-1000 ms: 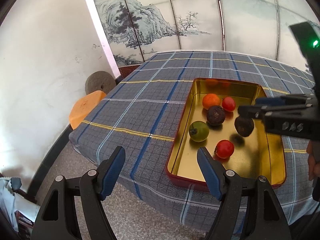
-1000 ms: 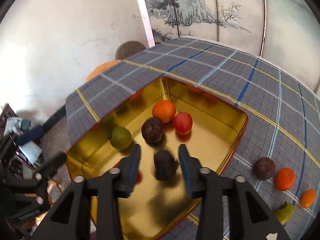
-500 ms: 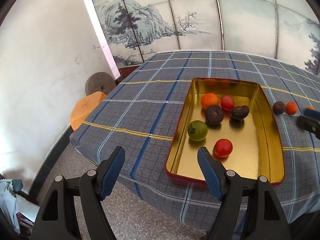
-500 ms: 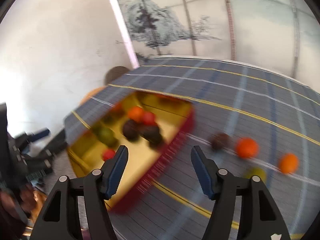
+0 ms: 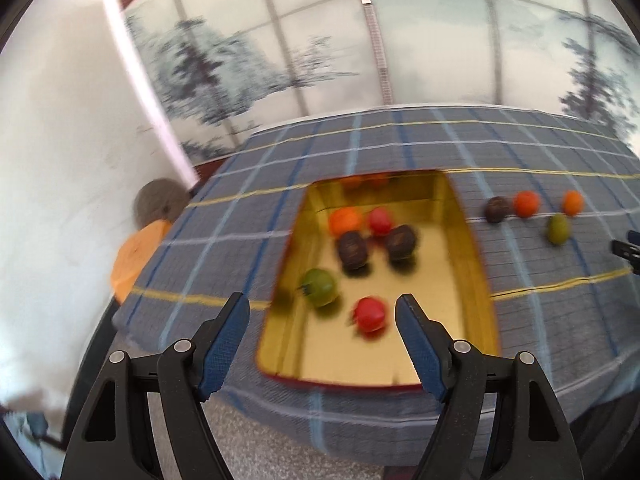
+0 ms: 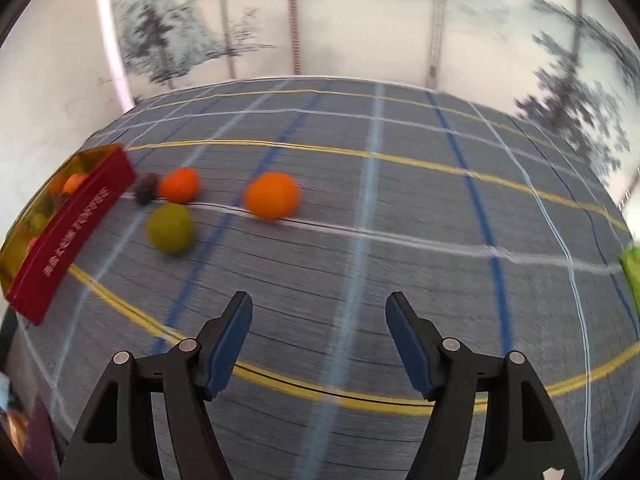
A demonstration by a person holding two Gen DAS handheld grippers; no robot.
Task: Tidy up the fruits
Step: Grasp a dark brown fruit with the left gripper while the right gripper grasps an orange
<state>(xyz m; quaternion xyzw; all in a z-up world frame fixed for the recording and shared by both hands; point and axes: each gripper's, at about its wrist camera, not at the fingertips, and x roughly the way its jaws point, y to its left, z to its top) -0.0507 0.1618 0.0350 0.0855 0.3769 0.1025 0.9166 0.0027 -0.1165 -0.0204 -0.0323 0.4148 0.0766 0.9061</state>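
Both views are motion-blurred. The left gripper point(image 5: 322, 314) is spread wide and holds nothing, at lower centre before the gold tray point(image 5: 474, 264), which contains six fruits with smeared outlines. The right gripper point(image 6: 319, 312) is likewise wide apart and empty over the checked cloth point(image 6: 400, 240). Four loose fruits lie upper left: an orange point(image 6: 272, 195), a green fruit point(image 6: 170, 228), a second orange point(image 6: 180, 185) and a dark fruit point(image 6: 147, 189), partly hidden. A green object point(image 6: 631, 276) is cut off at the right edge.

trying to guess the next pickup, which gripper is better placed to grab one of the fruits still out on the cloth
Right. The right gripper is open and faces the loose fruits, with the orange fruit and green fruit just ahead. The left gripper, also open, hangs over the tray.
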